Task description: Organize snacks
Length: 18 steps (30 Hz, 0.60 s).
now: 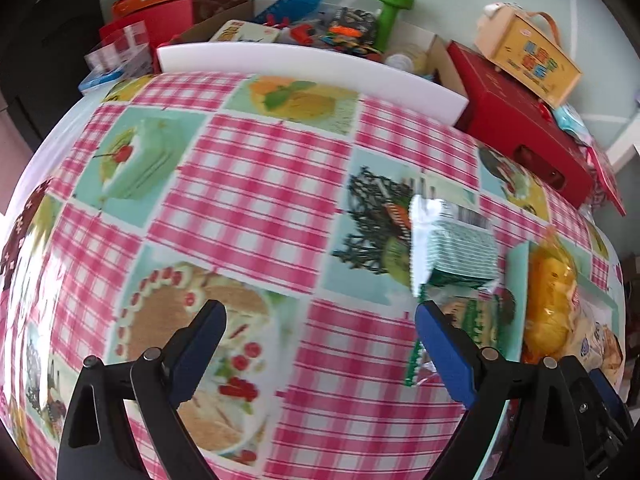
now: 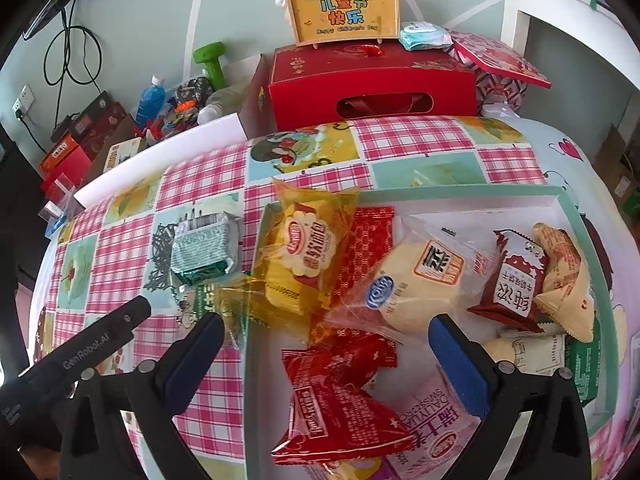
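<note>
The green-and-silver snack packet (image 1: 456, 248) lies on the checked tablecloth (image 1: 248, 184), outside the shallow tray (image 2: 576, 216) where the other snacks are already piled. Ahead and to the right of the left gripper (image 1: 320, 320), it sits just beyond the right finger's tip, and a second green wrapper (image 1: 416, 364) lies partly under that finger. From the right gripper (image 2: 326, 332) the packet is ahead and well to the left, just outside the tray's left wall.

The step in hand looks like gathering the last loose packets into the tray. The next move would call for the left gripper to swing right and forward until its fingers straddle the packet, then close on its flat sides; the foil looks slippery, so a centred grip seems wise.

Both tools stand wide apart and hold nothing. The left one hangs over bare cloth. The right one hangs over the tray's near-left corner, with a red packet (image 2: 340, 412) below the gap and a yellow bread bag (image 2: 308, 252) ahead, draped over the tray edge. Whether its fingers touch any wrapper cannot be told.
</note>
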Each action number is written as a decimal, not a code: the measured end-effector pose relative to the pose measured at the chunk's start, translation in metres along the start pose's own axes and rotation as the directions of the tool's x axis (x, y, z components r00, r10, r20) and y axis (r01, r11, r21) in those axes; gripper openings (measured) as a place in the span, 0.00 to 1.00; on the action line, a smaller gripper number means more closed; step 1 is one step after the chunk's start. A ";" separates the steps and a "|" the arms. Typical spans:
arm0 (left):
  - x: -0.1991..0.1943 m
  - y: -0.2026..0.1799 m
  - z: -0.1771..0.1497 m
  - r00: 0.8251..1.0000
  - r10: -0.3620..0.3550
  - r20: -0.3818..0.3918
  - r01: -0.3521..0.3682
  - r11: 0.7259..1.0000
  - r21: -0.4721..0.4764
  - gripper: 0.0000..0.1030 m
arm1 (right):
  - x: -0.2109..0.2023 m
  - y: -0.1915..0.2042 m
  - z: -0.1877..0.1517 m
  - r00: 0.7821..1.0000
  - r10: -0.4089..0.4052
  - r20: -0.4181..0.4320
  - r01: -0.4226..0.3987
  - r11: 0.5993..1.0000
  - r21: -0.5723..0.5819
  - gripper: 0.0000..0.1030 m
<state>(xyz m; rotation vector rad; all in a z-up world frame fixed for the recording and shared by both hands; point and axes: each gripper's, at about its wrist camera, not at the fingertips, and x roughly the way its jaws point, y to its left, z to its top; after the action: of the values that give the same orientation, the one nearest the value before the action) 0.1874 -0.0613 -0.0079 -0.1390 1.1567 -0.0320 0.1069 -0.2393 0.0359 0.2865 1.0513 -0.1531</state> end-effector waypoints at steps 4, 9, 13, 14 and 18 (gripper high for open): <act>0.001 -0.012 -0.001 1.000 -0.015 0.010 0.015 1.000 0.024 0.93 | -0.003 -0.007 0.001 1.000 -0.009 0.006 0.009 1.000 0.010 1.00; 0.003 -0.029 -0.002 0.998 -0.060 0.020 0.059 0.997 0.049 0.93 | -0.007 -0.018 0.003 1.000 -0.018 0.012 0.017 0.999 0.033 1.00; 0.009 -0.044 -0.005 0.996 -0.094 -0.002 0.094 0.992 0.087 0.93 | -0.009 -0.032 0.005 0.999 -0.038 0.017 0.037 0.996 0.075 1.00; 0.011 -0.047 -0.006 0.995 -0.101 -0.007 0.101 0.990 0.098 0.93 | -0.009 -0.034 0.005 0.999 -0.039 0.018 0.037 0.996 0.081 1.00; 0.018 -0.056 -0.012 0.994 -0.105 -0.037 0.109 0.986 0.128 0.93 | -0.013 -0.036 0.006 0.999 -0.035 0.026 0.033 0.995 0.091 1.00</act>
<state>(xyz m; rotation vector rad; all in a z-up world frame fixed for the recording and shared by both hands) 0.1859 -0.1196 -0.0217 -0.0854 1.1724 -0.2041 0.0965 -0.2754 0.0440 0.3479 1.0241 -0.2354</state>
